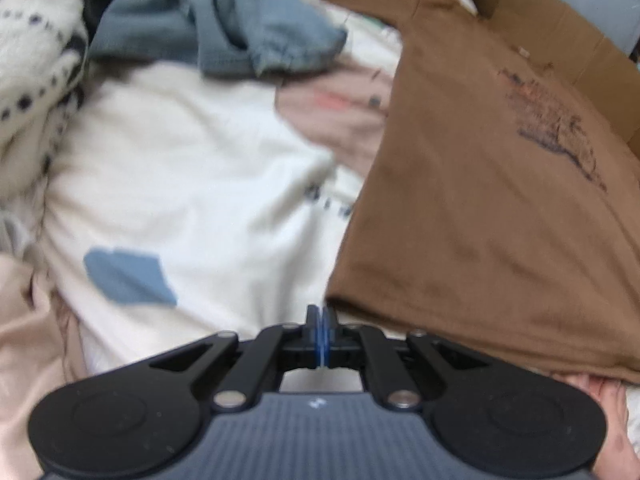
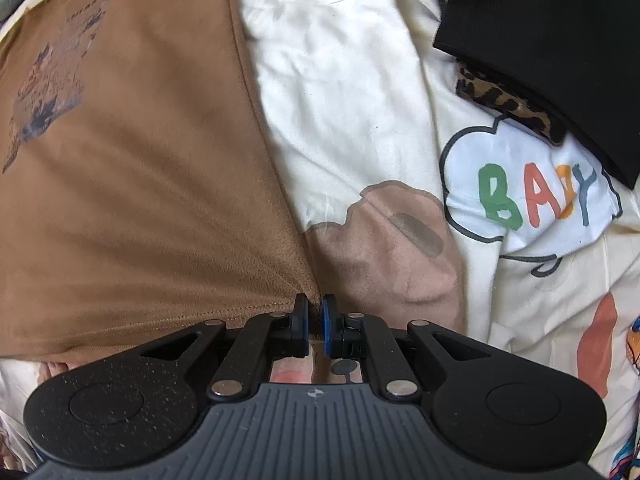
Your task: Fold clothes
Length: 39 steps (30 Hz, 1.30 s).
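Right gripper (image 2: 315, 312) pinching brown tee (image 2: 132, 184) hem corner; left gripper (image 1: 321, 320) pressed together at other hem corner. Tee runs away from me, collar far, on bedspread (image 2: 344, 92). Reckon I fold hem toward collar.

A: What colours do I have here?

B: I see a brown shirt (image 1: 480, 216) with a dark, faded print (image 1: 552, 124). The sheet (image 2: 344, 92) is cream, printed with a tan patch and "BABY" (image 2: 532, 196) in green, red, orange and blue.

A: And behind it?

B: I see grey-blue cloth (image 1: 256, 28), a white, dark-dotted blanket (image 1: 36, 56), a black garment (image 2: 560, 40) over leopard print (image 2: 500, 100). My pads (image 2: 327, 324) are blue.
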Each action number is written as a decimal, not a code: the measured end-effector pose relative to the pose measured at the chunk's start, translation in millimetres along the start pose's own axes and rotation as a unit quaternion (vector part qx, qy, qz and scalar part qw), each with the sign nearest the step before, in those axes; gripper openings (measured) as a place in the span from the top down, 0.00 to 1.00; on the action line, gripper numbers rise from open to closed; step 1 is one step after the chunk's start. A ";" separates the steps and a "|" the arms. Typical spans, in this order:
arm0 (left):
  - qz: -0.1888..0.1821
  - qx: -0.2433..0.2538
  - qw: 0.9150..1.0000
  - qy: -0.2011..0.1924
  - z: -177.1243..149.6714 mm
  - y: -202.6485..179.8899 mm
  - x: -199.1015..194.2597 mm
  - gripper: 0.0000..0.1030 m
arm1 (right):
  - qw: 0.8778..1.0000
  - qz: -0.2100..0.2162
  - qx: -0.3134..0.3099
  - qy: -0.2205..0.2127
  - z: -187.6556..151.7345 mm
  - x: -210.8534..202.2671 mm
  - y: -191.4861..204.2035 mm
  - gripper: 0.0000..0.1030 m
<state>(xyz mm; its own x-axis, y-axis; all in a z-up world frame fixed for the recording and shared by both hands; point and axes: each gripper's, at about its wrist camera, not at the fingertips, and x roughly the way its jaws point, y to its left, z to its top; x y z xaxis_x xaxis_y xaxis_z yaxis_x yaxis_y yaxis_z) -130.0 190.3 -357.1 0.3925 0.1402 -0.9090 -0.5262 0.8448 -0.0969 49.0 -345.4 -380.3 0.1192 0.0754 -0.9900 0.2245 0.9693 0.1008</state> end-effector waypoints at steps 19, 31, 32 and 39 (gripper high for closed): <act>-0.038 0.004 0.999 0.013 32.0 -0.3 21.3 0.76 | 1.000 0.009 -0.003 -0.010 -8.1 -3.8 -0.7 0.95; -0.029 0.030 0.998 0.036 33.1 -4.3 22.8 0.91 | 1.000 0.015 -0.004 -0.010 -12.0 -1.1 -1.2 0.95; -0.030 0.031 0.998 0.042 34.4 -4.4 21.8 0.93 | 1.000 0.016 -0.004 -0.010 -12.2 -2.0 -1.2 0.95; -0.044 0.019 0.998 0.041 64.7 -0.2 -22.4 0.94 | 0.999 0.030 -0.012 -0.028 -8.3 -36.3 -6.1 0.96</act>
<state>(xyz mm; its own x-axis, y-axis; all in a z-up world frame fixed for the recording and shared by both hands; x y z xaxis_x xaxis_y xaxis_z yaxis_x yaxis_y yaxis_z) -89.9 220.4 -310.5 0.3722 0.0221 -0.9279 -0.4627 0.8710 -0.1649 35.2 -352.1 -345.8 0.1853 0.1215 -0.9751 0.1930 0.9685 0.1574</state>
